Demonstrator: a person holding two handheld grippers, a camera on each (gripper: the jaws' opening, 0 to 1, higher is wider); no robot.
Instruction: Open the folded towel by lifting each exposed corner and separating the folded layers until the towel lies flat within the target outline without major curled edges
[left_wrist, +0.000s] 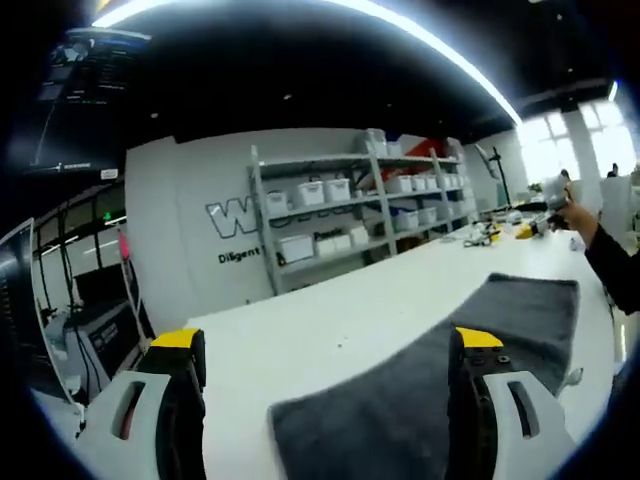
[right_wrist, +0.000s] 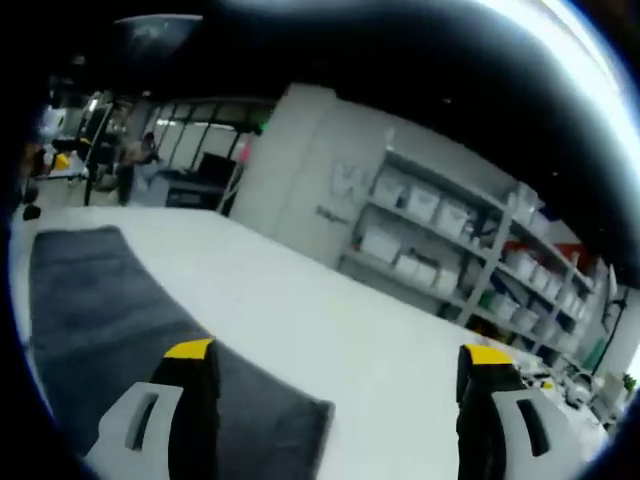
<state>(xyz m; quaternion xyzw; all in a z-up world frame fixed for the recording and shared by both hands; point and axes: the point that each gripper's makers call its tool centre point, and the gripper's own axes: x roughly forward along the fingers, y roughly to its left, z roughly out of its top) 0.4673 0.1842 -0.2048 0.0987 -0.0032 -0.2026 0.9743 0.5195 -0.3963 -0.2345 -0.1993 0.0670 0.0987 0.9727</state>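
We count one dark grey towel (left_wrist: 430, 385), lying on one white tabletop (left_wrist: 330, 325). Two grippers are in sight: the left gripper (left_wrist: 325, 355) and the right gripper (right_wrist: 335, 365), each with two yellow-tipped fingers (left_wrist: 178, 345), making four fingers in all. Against the back wall we see one metal shelving rack (left_wrist: 355, 205) with three shelf levels, and on it we can pick out roughly a dozen white storage bins (left_wrist: 310, 193), though the blur keeps us from an exact number. One sleeved arm (left_wrist: 610, 262) of a person shows at the edge of the left gripper view.
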